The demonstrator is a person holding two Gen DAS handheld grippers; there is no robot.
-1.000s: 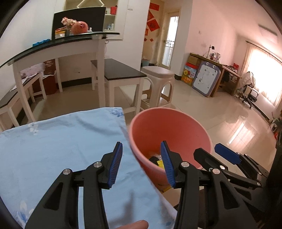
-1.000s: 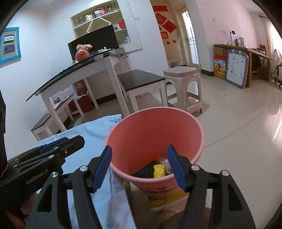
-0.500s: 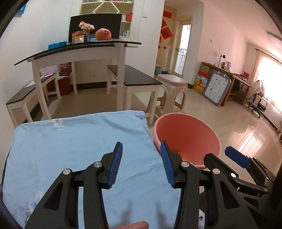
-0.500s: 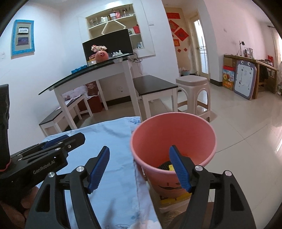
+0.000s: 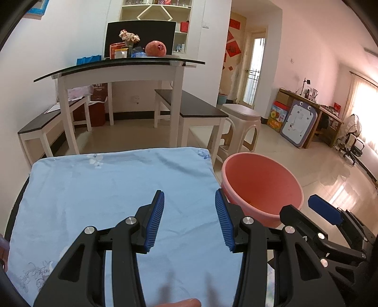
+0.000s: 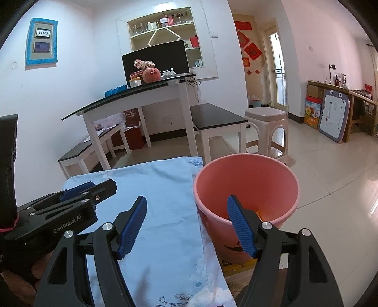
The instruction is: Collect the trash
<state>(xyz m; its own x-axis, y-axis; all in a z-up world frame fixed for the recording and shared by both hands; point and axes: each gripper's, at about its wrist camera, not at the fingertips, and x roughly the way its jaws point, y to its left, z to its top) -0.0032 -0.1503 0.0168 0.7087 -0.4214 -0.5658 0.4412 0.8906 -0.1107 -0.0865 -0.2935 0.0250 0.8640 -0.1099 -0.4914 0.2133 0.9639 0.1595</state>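
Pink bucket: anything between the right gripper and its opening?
Nothing visible. The right gripper is open and empty, its right finger already over the near rim of the pink bucket. The blue cloth lies beside the bucket, not across its mouth.

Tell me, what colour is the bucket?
The bucket is salmon pink, clearest in the right wrist view.

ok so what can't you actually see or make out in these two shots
- Bin contents: right wrist view, right finger and near rim hide the bottom; left wrist view shows only the inner wall.
- Cloth near edge: both views, behind the grippers.
- Shelf items: too small.
- Bin's printed mark: right view, cut off by the gripper.
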